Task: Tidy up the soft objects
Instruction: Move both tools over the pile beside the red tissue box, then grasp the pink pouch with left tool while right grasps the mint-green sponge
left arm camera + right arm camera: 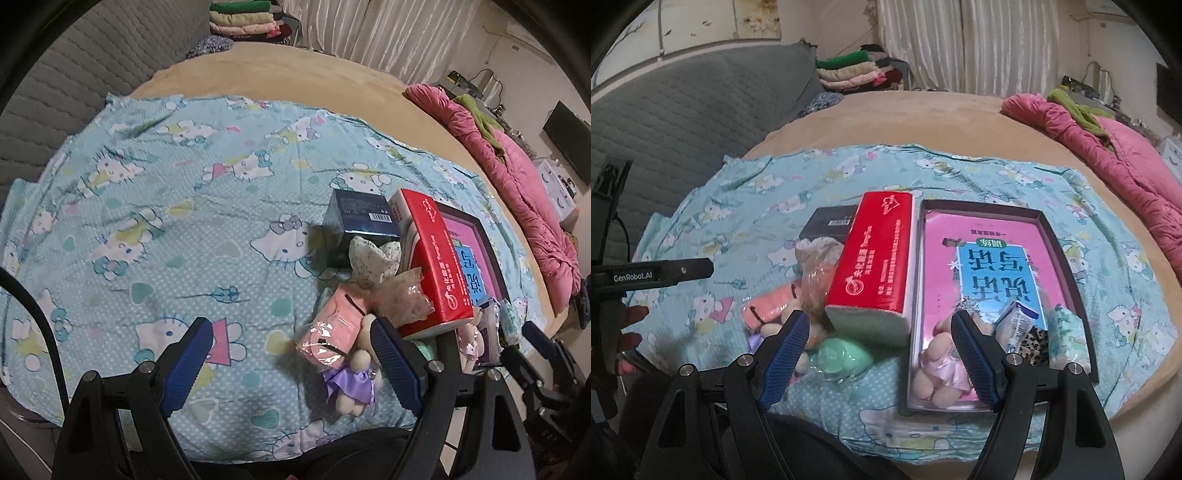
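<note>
A heap of things lies on the Hello Kitty sheet (pixel 166 221). It holds a pink cloth packet in plastic (pixel 332 328), a plush doll in a purple dress (pixel 351 380), a floral fabric piece (pixel 373 258) and a crinkled bag (pixel 402 295). A red tissue pack (pixel 879 262) leans across them, and a green soft thing in plastic (pixel 842 354) lies at its near end. My left gripper (pixel 291 365) hangs open just left of the heap. My right gripper (pixel 881 354) is open above the tissue pack's near end, its pads pressing on nothing.
A dark tray (pixel 1067 258) beside the heap holds a pink book (pixel 997 266), a doll in pink (pixel 938 373), a tube (pixel 1019 321) and a leopard-print piece (pixel 1038 339). A dark blue box (pixel 358 221) stands behind. A pink quilt (pixel 524 206) lies along the bed's right edge.
</note>
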Available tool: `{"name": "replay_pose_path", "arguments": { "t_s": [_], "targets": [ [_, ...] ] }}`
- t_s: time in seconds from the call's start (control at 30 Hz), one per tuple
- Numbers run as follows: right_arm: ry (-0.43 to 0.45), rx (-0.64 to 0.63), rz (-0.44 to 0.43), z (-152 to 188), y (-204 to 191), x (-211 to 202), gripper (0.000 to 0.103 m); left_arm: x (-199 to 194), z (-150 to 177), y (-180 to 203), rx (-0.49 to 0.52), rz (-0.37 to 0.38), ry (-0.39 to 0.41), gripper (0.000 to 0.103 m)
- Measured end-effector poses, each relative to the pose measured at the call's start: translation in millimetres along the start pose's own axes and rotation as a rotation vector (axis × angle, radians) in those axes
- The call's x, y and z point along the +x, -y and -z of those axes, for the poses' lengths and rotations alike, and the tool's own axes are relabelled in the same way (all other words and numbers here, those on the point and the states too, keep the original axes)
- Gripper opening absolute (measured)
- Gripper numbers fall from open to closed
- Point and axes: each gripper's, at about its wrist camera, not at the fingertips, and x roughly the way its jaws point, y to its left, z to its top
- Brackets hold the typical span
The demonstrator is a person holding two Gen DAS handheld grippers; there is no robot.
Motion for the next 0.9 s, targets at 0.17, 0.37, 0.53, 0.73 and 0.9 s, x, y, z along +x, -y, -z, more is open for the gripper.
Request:
{"name": "replay_pose_path", "arguments": {
  "t_s": [0.17, 0.37, 0.53, 0.73, 0.9],
  "targets": [
    [-0.035, -0.015, -0.002, 6, -5, 13, 0.080, 13, 4, -3, -0.005, 0.006, -0.026, 0.087],
    [-0.097, -0.032, -0.017, 16, -10, 32, 0.080, 27, 10, -1, 0.013, 0.013, -0.036, 0.087],
    [-0.153, -0.060, -0.023, 24, -17, 50, 0.080, 42, 14, 1, 0.024, 0.029, -0.053, 0.087],
    [-0.201, -0.097, -0.024, 31, -26, 72, 0.080, 55, 15, 4, 0.048, 0.038, -0.061, 0.087],
    [-0.229, -0.129, -0.025, 35, -34, 88, 0.080, 68, 18, 7, 0.054, 0.051, -0.082, 0.087]
  ]
}}
